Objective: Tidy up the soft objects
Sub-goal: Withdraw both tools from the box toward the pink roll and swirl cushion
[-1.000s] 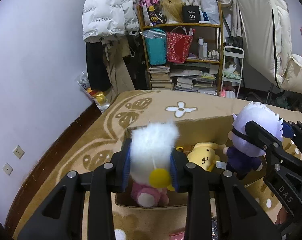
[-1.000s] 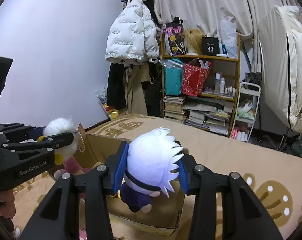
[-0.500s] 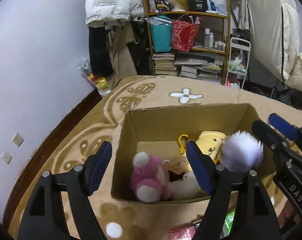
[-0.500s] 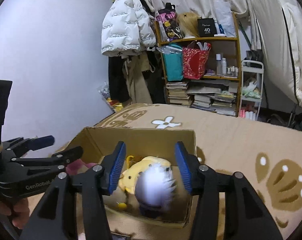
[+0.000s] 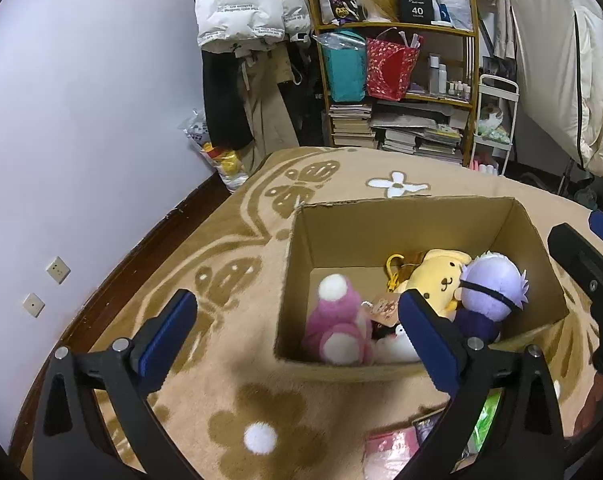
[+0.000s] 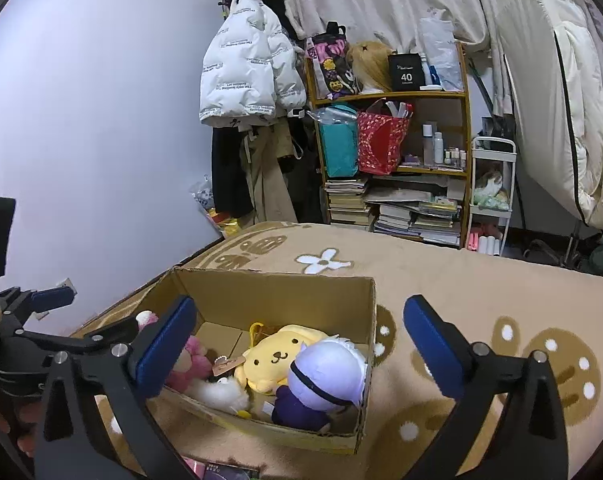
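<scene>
Both claws, left [image 5: 293, 332] and right [image 6: 297, 346], are opening, empty, above the cardboard box [image 5: 413, 228]. Withdraw straight upward, clear of the white-haired doll [image 6: 327, 376].

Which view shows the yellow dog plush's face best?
The right wrist view: the yellow dog plush faces the camera there, eyes and mouth clear, lying in the box. The left wrist view shows it tilted and partly hidden behind a gripper finger.

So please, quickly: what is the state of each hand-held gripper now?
Left hand-held gripper: jaws opening, holding nothing.
Right hand-held gripper: jaws opening, holding nothing.
</scene>
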Demonstrator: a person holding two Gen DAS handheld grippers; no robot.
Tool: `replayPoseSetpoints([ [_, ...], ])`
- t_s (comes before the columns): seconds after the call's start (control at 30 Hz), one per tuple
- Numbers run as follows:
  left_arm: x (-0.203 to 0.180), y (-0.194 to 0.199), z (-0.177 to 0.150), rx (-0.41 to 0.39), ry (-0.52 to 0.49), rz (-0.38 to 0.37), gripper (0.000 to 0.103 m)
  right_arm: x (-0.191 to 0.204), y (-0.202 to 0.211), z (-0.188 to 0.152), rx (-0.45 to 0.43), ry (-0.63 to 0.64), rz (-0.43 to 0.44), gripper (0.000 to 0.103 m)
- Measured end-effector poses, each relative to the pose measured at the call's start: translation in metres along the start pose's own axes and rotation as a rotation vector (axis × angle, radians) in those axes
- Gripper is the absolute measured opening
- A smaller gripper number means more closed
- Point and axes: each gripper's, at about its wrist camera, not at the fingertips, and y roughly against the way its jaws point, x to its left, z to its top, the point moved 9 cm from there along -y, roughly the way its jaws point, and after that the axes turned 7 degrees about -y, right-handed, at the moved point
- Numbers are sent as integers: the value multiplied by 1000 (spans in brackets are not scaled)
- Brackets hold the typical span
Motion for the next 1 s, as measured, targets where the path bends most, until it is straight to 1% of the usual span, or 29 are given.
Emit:
replayPoseSetpoints([
  [0.1, 6, 10, -3, -3, 2, 9, 102, 0, 6, 0, 13, 4, -4, 103],
  [0.23, 13, 23, -6, 3, 25, 6, 103, -2, 17, -1, 19, 8, -21, 103],
  [0.47, 24, 49, -26, 42, 73, 5, 103, -6, 46, -1, 23, 3, -48, 103],
  [0.53, 27, 59, -31, 42, 82, 13, 103, -7, 57, 0, 20, 3, -61, 103],
  [0.63, 28, 74, -39, 33, 67, 35, 103, -6, 71, -2, 22, -3, -69, 103],
  [0.8, 21, 91, -54, 46, 50, 12, 103, -5, 89, -13, 46, -17, -77, 103],
  [1.0, 6, 96, -79, 96, 19, -5, 103, -1, 102, -36, 100, -31, -79, 103],
])
